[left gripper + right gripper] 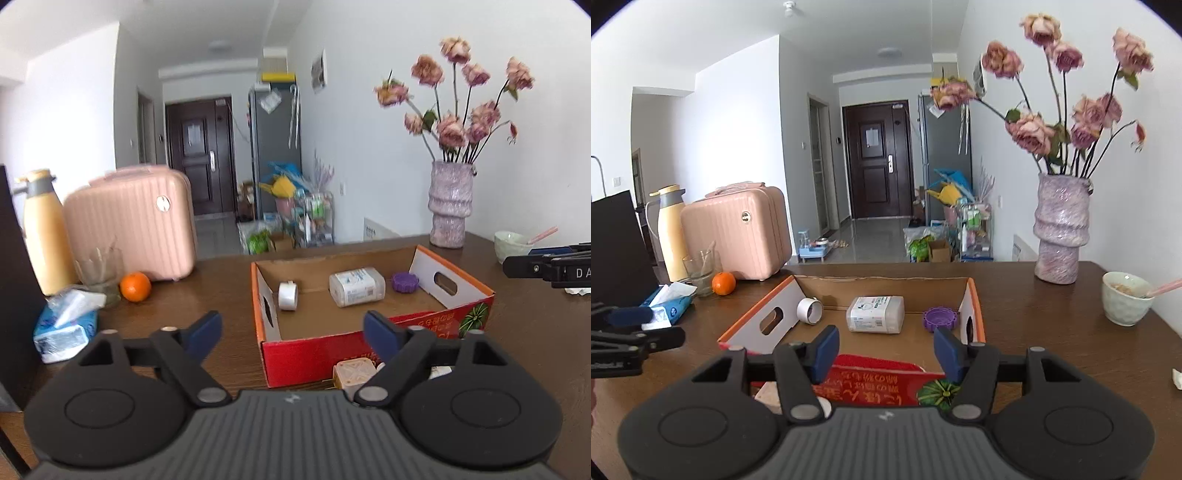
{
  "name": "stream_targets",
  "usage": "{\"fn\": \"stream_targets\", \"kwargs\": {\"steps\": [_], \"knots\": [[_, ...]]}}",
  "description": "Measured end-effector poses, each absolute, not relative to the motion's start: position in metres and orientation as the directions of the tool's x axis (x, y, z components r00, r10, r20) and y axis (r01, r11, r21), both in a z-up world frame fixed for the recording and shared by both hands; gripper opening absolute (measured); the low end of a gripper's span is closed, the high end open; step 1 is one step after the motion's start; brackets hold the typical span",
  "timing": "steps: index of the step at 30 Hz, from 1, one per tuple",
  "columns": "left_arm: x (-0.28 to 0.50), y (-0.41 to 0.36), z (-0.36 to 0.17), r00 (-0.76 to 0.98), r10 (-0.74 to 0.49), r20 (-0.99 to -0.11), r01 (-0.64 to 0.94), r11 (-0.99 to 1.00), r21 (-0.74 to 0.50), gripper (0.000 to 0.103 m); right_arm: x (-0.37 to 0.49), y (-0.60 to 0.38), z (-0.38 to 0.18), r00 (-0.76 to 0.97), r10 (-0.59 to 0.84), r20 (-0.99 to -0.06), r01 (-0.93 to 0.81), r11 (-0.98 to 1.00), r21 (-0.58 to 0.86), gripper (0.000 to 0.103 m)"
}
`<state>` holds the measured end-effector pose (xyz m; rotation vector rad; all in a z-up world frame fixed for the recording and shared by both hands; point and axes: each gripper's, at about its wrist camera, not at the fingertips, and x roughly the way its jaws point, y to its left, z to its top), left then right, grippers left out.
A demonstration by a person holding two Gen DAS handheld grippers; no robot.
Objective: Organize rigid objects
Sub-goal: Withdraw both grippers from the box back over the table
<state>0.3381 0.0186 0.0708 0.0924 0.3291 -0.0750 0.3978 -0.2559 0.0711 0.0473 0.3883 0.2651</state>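
A red cardboard box (317, 354) (886, 384) lies on the brown table. In it lie a white tape roll (288, 295) (809, 310), a white plastic container (357, 287) (876, 314) and a purple lid (405, 282) (941, 317). A cream plug adapter (351, 376) sits on the table in front of the box, by my left gripper's right finger. My left gripper (293, 332) is open and empty, above the box's near left corner. My right gripper (886, 352) is open and empty over the box's near wall.
A pink case (136, 221) (738, 229), yellow flask (46, 232) (672, 232), glass (101, 273) (700, 271), orange (135, 287) (723, 283) and tissue pack (66, 325) (670, 304) stand left. A flower vase (450, 203) (1062, 229) and bowl (511, 245) (1126, 297) stand right.
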Motion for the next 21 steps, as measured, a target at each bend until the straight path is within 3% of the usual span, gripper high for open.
{"fn": "stream_targets", "kwargs": {"steps": [1,5,7,12,21], "knots": [[0.326,0.019,0.07,0.954,-0.047,-0.295,0.076,0.993,0.089,0.099,0.387,-0.255,0.07,0.901,0.255,-0.35,-0.241,0.967,0.086,0.063],[0.288,0.021,0.064,0.975,-0.009,-0.222,0.038,0.991,0.128,0.103,0.341,-0.25,0.063,0.954,0.213,-0.209,-0.213,0.977,0.023,0.097],[0.275,0.024,0.061,0.977,0.009,-0.215,0.017,0.993,0.119,0.103,0.319,-0.247,0.058,0.971,0.197,-0.136,-0.199,0.98,-0.005,0.099],[0.243,0.033,0.055,0.977,0.059,-0.206,-0.041,0.995,0.092,0.103,0.278,-0.242,0.049,0.982,0.18,-0.064,-0.179,0.984,0.012,0.103],[0.19,0.038,0.058,0.983,0.078,-0.163,-0.075,0.997,0.025,0.103,0.234,-0.244,0.04,0.975,0.203,-0.096,-0.2,0.979,0.037,0.103]]}}
